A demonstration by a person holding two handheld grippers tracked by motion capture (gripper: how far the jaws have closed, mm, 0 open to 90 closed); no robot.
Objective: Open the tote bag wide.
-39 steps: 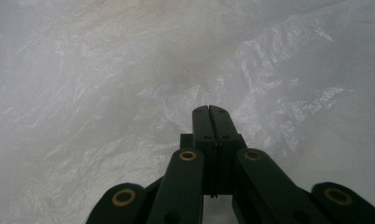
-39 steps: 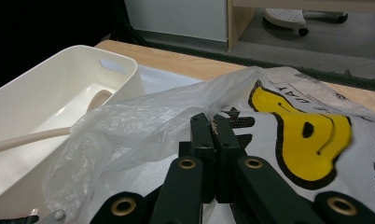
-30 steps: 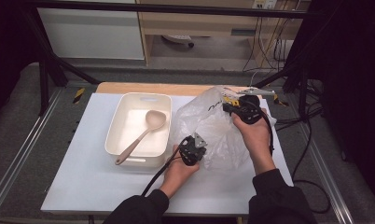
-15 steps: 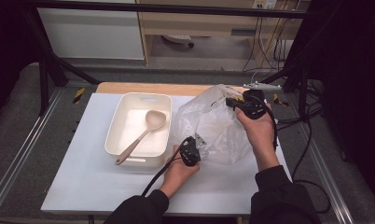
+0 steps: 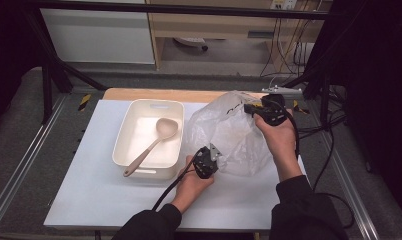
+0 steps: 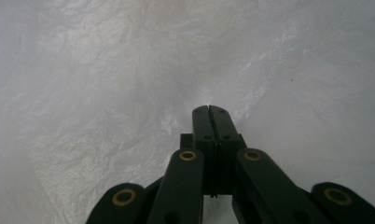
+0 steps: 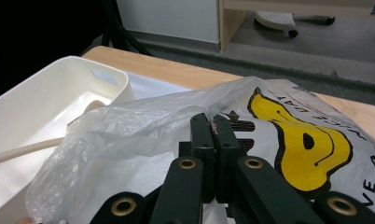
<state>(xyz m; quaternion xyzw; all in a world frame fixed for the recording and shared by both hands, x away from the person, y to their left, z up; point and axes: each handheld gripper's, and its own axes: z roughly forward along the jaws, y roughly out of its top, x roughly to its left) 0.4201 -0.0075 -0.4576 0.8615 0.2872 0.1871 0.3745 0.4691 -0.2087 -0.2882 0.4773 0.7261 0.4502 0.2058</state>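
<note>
On the counter [image 5: 89,200], just right of the white bin [image 5: 139,155] holding a wooden spoon [image 5: 154,142], the clear plastic bag [image 5: 229,135] is pinched by both tools. The left tool [image 5: 211,155] is clamped on its near edge, the right tool [image 5: 254,107] on the far rim. To open the mouth well, the person should draw the two edges apart gently, keeping the film taut without tearing.

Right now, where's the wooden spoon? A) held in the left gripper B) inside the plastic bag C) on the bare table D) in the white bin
D: the wooden spoon lies in the white bin, handle resting over its near rim, left of the plastic bag.
</note>
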